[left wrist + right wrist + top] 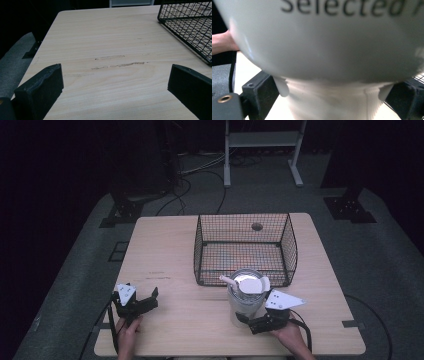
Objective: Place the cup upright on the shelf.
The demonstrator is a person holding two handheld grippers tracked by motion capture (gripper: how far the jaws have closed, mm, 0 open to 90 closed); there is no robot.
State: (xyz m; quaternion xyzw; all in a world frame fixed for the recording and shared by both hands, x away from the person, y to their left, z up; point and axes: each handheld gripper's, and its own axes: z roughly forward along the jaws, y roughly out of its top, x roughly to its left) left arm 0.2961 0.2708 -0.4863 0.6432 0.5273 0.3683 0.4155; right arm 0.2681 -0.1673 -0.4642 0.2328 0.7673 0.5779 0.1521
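- High view: a white blender jug (244,302) stands upright on the wooden counter (190,250), just in front of the near wall of a black wire basket (245,248). The basket sits mid-counter – nothing lies inside it that I can make out, only the counter through the mesh. In the mouth of the jug rests a white lid or insert (250,284); whether anything lies under it cannot be told. The right gripper (252,321) is at the jug's base, held by the right hand (290,336). The left gripper (145,301) lies well apart at the counter's near left, in the left hand (129,330), its fingers spread.
- Left gripper view: the two black fingers (40,91) stand wide apart over bare counter, with nothing between them. A corner of the basket shows at upper right, empty as far as it shows.
- Right gripper view: the jug looms close, with black lettering across its white wall. The fingers (259,92) sit on either side of its ribbed narrow base – pressed against it, so clamped on the jug.
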